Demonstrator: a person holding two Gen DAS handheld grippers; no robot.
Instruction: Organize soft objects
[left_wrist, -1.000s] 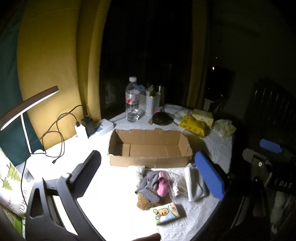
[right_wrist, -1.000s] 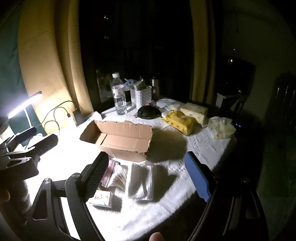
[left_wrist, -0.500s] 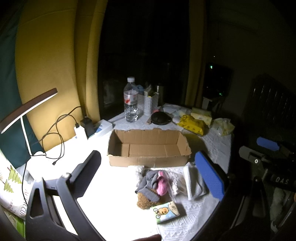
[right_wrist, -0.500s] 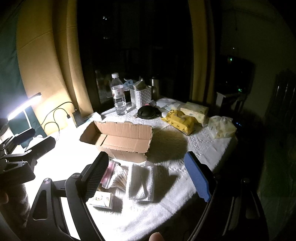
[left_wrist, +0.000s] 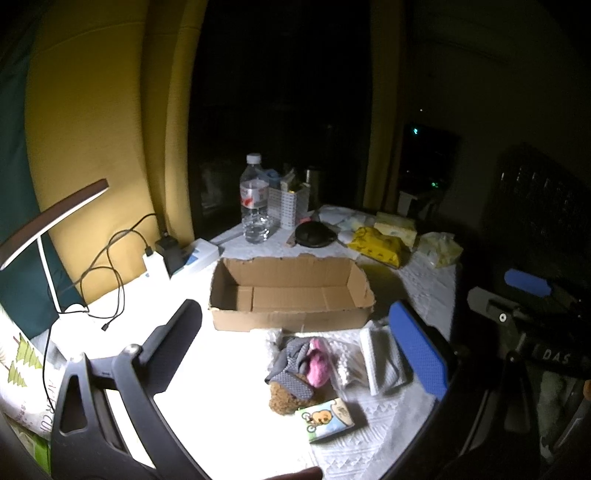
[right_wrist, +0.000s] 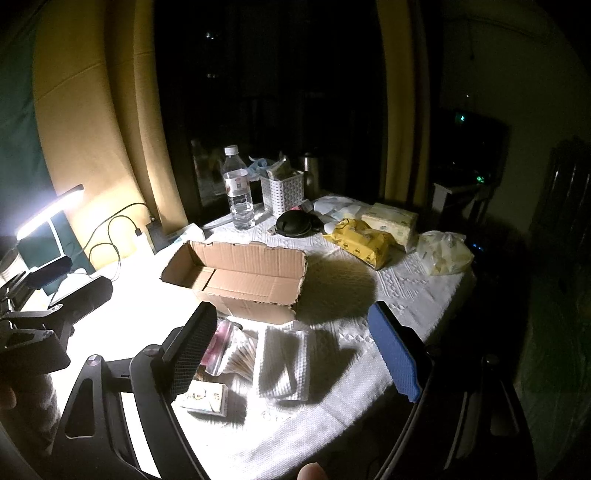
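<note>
Folded white waffle-weave towel (right_wrist: 282, 363) lies just before the open brown cardboard box (right_wrist: 236, 275), long axis pointing away from the camera. It sits directly between the wide-open, empty jaws of the right gripper (right_wrist: 295, 354). The left gripper (left_wrist: 306, 347), equally spread and empty, hangs over the grey-and-pink soft pile (left_wrist: 303, 360) beside it.

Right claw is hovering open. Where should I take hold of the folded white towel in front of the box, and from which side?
Judging by its pose, grip the folded white towel across its narrow width at mid-length, coming straight down from above. It lies flat, long axis pointing toward the cardboard box, and the open right claw already straddles it.
</note>
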